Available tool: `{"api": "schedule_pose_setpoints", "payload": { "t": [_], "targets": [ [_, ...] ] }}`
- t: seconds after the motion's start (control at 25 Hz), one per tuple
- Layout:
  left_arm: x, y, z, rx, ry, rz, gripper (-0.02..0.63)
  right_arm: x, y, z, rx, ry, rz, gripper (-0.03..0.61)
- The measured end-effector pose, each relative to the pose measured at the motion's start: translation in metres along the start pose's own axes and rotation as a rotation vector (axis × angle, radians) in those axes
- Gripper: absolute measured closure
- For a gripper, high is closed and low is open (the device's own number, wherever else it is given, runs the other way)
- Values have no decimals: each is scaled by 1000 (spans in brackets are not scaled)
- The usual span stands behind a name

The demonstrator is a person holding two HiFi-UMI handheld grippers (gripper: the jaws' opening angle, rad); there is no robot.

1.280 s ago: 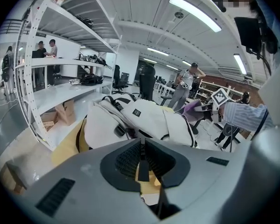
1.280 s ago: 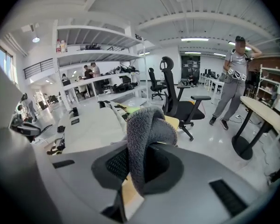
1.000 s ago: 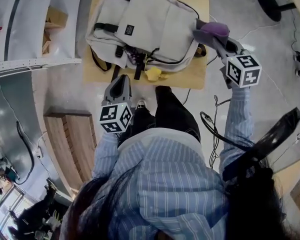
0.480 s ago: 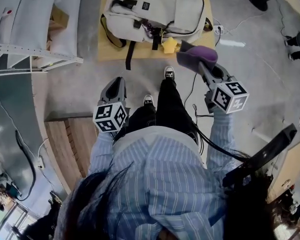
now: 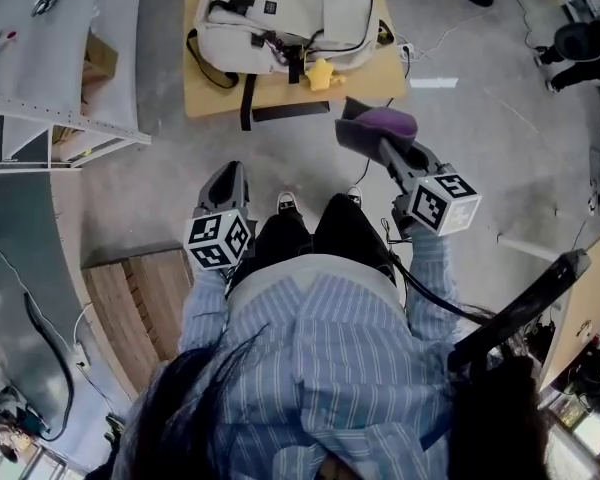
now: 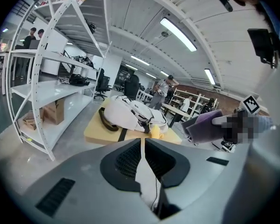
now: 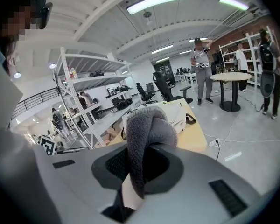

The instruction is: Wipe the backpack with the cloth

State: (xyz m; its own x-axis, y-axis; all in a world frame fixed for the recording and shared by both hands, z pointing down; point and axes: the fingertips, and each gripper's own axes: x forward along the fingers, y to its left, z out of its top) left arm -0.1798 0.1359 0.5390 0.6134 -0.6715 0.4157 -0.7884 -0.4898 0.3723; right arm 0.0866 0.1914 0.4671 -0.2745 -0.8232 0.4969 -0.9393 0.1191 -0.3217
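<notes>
A cream backpack (image 5: 280, 13) lies on a low wooden table (image 5: 210, 98) at the top of the head view, well ahead of my feet. My right gripper (image 5: 365, 133) is shut on a purple-grey cloth (image 5: 378, 123), held in the air over the floor, short of the table's front right corner. In the right gripper view the cloth (image 7: 147, 129) bulges out of the jaws and hides most of the backpack (image 7: 179, 108). My left gripper (image 5: 228, 173) hangs shut and empty over the floor. Its own view shows the backpack (image 6: 128, 113) far ahead.
A white shelving rack (image 5: 70, 58) stands left of the table. A small yellow object (image 5: 321, 74) sits at the table's front edge. Cables and a power strip (image 5: 430, 43) lie on the floor at right. People and a round table (image 7: 231, 78) are farther off.
The view has backed away from the table, so the backpack is now farther off. The right gripper with the cloth came off the backpack's right side and now hangs over the floor.
</notes>
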Motion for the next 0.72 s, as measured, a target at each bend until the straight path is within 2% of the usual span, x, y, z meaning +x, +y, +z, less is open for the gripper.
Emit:
{"api": "schedule_pose_setpoints", "payload": {
  "t": [0.16,0.36,0.56,0.72],
  "targets": [
    [-4,-27,0,11,-16,-56,584,-4,13,5,-12,-27,14,537],
    [-5,-71,-1,58,-32,-104,584,-10,24,3,-26,-23,74,537],
    [-12,-114,0,48,-98,-72,584,-41,24,-23,-55,23,145,537],
    [-27,-155,-18,8,-129,-25,584,-83,15,-55,-81,56,219,537]
  ]
}}
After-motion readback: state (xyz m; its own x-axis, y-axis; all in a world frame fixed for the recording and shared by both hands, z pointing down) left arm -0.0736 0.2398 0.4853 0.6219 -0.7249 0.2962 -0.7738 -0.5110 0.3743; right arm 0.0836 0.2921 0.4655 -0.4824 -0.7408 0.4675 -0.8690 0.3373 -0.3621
